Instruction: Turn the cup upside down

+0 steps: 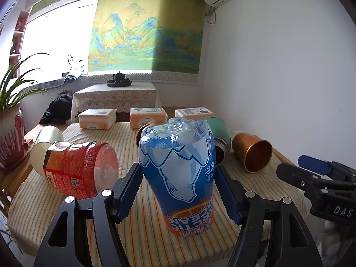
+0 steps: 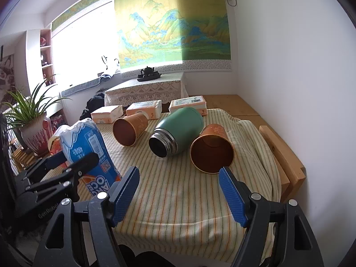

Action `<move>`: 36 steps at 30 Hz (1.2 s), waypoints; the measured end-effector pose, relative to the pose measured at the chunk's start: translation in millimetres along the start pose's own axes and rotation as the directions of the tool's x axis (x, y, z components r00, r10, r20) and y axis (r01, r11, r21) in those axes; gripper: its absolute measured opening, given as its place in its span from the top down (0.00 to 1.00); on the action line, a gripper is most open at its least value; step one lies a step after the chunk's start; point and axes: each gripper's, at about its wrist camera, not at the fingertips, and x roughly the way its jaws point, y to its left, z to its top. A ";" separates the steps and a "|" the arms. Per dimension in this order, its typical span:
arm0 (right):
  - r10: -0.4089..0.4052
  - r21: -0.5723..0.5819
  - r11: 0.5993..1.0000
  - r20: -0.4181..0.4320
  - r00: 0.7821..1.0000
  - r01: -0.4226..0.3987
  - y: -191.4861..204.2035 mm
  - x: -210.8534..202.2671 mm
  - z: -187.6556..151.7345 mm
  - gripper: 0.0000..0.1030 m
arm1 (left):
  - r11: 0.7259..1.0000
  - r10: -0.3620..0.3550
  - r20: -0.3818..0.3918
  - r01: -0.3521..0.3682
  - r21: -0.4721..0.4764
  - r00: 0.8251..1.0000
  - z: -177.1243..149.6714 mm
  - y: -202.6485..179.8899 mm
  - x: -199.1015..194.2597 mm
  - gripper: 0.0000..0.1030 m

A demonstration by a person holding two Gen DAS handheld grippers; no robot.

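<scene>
Blue cup (image 1: 178, 173) stands inverted on striped worktop (image 1: 144, 240), label reading "ARCTIC OCEAN" upside down, lower print cut off, between wide-open left tongs (image 1: 178, 191), pads not touching; right tongs (image 2: 178, 191) open, empty, before copper cup (image 2: 212, 150).

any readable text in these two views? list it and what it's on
"ARCTIC OCEAN", upside down: blue cup standing inverted between the left tongs.
"DAS": right tongs' black body, cut off at the frame edge.
"GenRobot": left tongs' black body, last letters unsure.
Too small or blurred: Chinese print and barcode on the blue cup, red jar label, tissue packs.
</scene>
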 end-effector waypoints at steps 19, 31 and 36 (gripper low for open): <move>0.009 -0.003 1.000 0.039 0.999 -0.009 4.8 -32.7 -9.1 0.32 | 0.999 -0.003 -0.015 0.004 0.054 1.000 -11.6 -7.7 -27.5 0.04; -0.015 0.005 1.000 0.093 0.996 0.014 28.5 -51.8 -20.5 0.25 | 0.992 0.126 0.047 -0.124 -0.031 0.991 -13.5 37.3 -89.9 0.04; -0.025 0.011 1.000 0.112 0.993 0.024 36.1 -59.6 -24.0 0.23 | 0.984 0.173 0.072 -0.169 -0.060 0.982 -11.6 54.2 -113.2 0.04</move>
